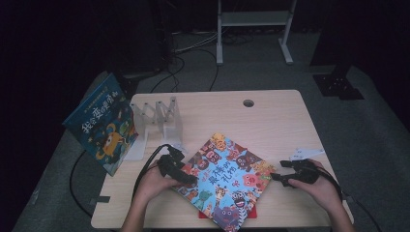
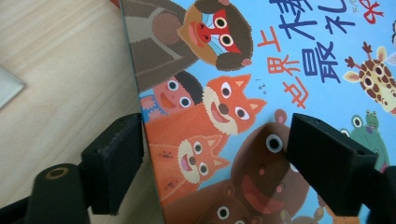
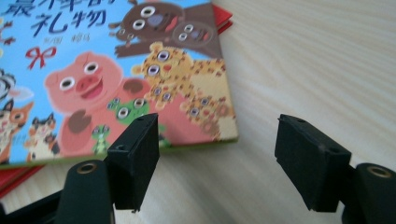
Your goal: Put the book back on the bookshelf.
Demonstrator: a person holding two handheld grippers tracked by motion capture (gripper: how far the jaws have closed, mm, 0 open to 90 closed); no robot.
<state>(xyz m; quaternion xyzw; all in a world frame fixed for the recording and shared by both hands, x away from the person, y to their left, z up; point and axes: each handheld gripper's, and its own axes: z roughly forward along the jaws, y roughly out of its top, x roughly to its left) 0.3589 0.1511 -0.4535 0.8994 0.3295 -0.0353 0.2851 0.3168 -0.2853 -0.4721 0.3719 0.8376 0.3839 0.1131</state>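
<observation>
Dark room all around, and only the pale wooden worktop (image 1: 270, 116) catches light. Starting at the fingers: the left gripper (image 2: 212, 154) has its fingers spread, straddling the left edge of the animal picture book (image 1: 225, 181), one finger over bare wood and the other over the cover, not pressing. The right gripper (image 3: 217, 156) also has its fingers spread, held just off the book's near corner with nothing between them. The book lies flat and skewed near the front edge, on top of something red (image 3: 18, 179), likely another book, mostly covered. My guess is the book is about to be gripped for lifting; next the fingers need to close on its edge. Behind stand a clear rack (image 1: 162, 121) and a blue book (image 1: 104, 123) leaning beside it. A white slip (image 1: 304, 153) by the right hand is too small to read.
</observation>
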